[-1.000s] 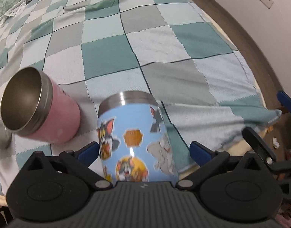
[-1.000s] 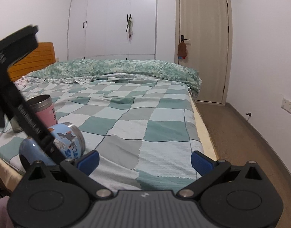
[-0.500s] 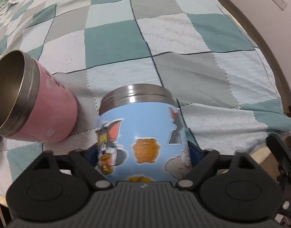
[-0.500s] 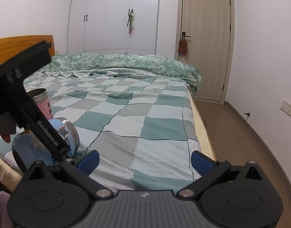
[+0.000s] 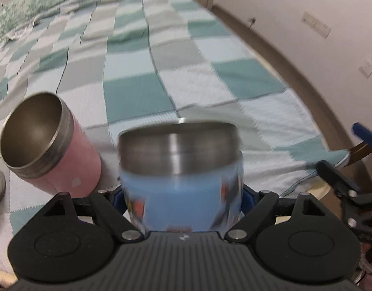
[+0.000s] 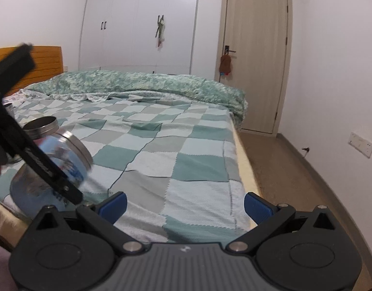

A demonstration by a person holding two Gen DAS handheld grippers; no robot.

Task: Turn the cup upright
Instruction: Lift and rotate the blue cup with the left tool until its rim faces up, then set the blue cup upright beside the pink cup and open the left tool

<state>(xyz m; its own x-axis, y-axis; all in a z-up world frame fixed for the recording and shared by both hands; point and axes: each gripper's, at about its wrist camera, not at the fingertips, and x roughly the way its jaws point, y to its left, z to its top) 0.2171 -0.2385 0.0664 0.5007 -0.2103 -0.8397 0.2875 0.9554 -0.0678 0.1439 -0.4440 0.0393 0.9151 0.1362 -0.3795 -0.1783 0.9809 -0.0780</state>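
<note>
On the bed, a checked teal, grey and white blanket (image 6: pixel 161 150) is spread, with a wardrobe (image 6: pixel 142 21) and door (image 6: pixel 253 58) behind. The blue cup (image 5: pixel 181 181) is clamped by the left gripper (image 5: pixel 183 196) and tilted above the blanket, beside a pink cup (image 5: pixel 52 145). The right gripper (image 6: pixel 184 205) is spread wide, holding nothing.

My left hand-held gripper (image 5: pixel 182 197) is clamped on the blue cup (image 5: pixel 181 189), blue pads pressed against both sides; my right hand-held gripper (image 6: pixel 184 205) hangs with its jaws spread wide, holding nothing
</note>
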